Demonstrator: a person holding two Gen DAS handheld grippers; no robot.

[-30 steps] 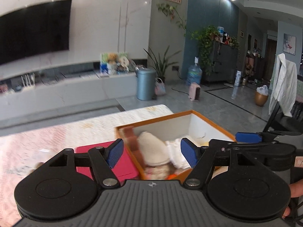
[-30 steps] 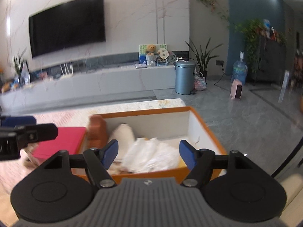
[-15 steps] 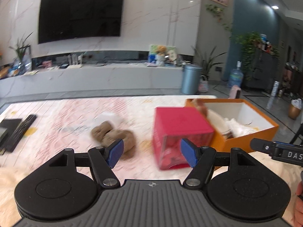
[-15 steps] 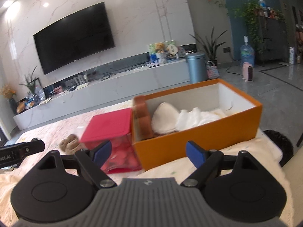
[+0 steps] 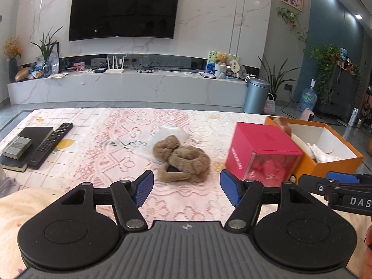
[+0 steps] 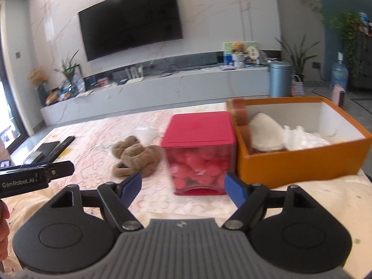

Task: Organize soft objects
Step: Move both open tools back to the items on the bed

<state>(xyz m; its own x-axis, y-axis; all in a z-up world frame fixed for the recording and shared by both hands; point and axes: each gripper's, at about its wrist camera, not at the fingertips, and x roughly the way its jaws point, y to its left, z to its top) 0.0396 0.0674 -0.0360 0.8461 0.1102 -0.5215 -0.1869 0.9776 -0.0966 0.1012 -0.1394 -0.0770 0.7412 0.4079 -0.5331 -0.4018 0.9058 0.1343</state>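
Now both claws are drawing back from the orange box point(image 6: 302, 165) and swinging to face the rest of the worktop point(image 5: 93, 162), where a second ago each was looking straight down into the box. The left claw point(image 5: 186, 187) is lining up with the brown plush bundle point(image 5: 183, 160), which is lying on the lace cloth left of the red box point(image 5: 260, 153) and just in front of a crumpled clear wrapper point(image 5: 169, 134). Its jaws are standing wide and closing slightly, with nothing between them; the bundle is lying a little beyond the tips. The right claw point(image 6: 183, 187) is facing the red box, its jaws also wide, easing inward and holding nothing.

The orange box, standing directly right of the red box, is already holding a cream pad point(image 6: 265, 134) and white crumpled material point(image 6: 304, 137), with a brown piece point(image 6: 239, 114) propped at its near-left corner. So I am judging that one drop-off is finished and the brown bundle is the next thing being fetched. Far left of the red box, a remote point(image 5: 51, 144) and a dark notebook point(image 5: 25, 146) are lying untouched.
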